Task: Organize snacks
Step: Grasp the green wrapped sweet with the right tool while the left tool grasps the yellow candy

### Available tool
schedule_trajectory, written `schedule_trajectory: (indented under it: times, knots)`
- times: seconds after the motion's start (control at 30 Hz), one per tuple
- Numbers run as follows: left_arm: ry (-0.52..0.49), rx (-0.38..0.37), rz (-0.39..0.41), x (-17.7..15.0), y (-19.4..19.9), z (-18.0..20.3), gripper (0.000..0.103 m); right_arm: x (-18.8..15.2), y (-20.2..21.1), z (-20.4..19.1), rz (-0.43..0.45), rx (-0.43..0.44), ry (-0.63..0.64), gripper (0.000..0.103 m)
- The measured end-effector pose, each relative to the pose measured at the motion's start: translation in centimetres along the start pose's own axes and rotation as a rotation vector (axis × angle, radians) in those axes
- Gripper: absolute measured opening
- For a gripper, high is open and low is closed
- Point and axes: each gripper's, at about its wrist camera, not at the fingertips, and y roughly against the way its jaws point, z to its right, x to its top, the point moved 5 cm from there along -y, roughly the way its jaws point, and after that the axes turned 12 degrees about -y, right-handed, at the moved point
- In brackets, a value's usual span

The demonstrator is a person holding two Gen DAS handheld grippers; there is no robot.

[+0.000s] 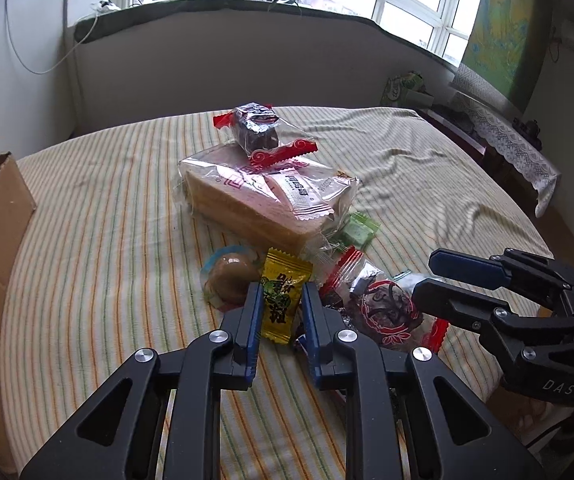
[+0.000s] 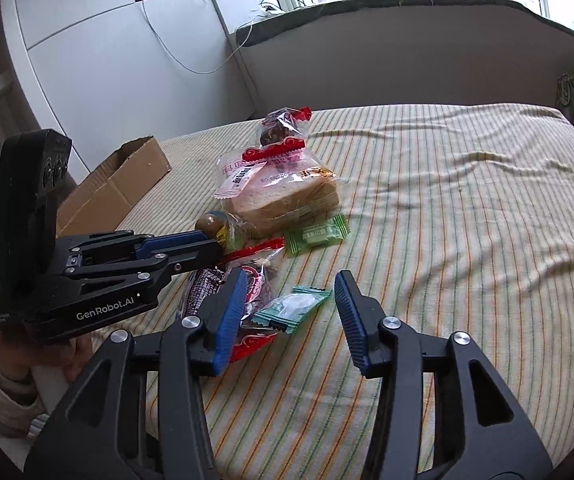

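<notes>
A small yellow snack packet [image 1: 283,300] stands between the blue pads of my left gripper [image 1: 283,306], which is shut on it just above the striped sheet. Beside it lie a wrapped brown egg [image 1: 229,276] and a clear wrapper with red print [image 1: 383,308]. My right gripper [image 2: 291,294] is open, and a teal packet [image 2: 291,306] lies flat between its fingers, untouched. In the right wrist view, my left gripper [image 2: 217,245] reaches in from the left. The left wrist view shows the right gripper [image 1: 425,276] at the right.
A bag of sliced bread [image 1: 259,196] lies in the middle, with a dark cake in a clear, red-ended wrapper [image 1: 259,128] on top. A green packet [image 2: 317,234] lies by the bread. An open cardboard box [image 2: 119,184] sits at the bed's left edge.
</notes>
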Motion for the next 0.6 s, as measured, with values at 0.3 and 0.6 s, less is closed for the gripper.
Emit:
schedule_trajectory:
  times: [0.3,0.6]
  knots:
    - [0.000,-0.031,-0.021,0.1,-0.7,-0.2,0.030,-1.1,-0.3,1.5,-0.058,-0.044,-0.010,0.048]
    - [-0.027,-0.026,-0.023,0.2,-1.3,0.1,0.036,-1.6,-1.8,0.1,-0.080,-0.160,0.143,0.026]
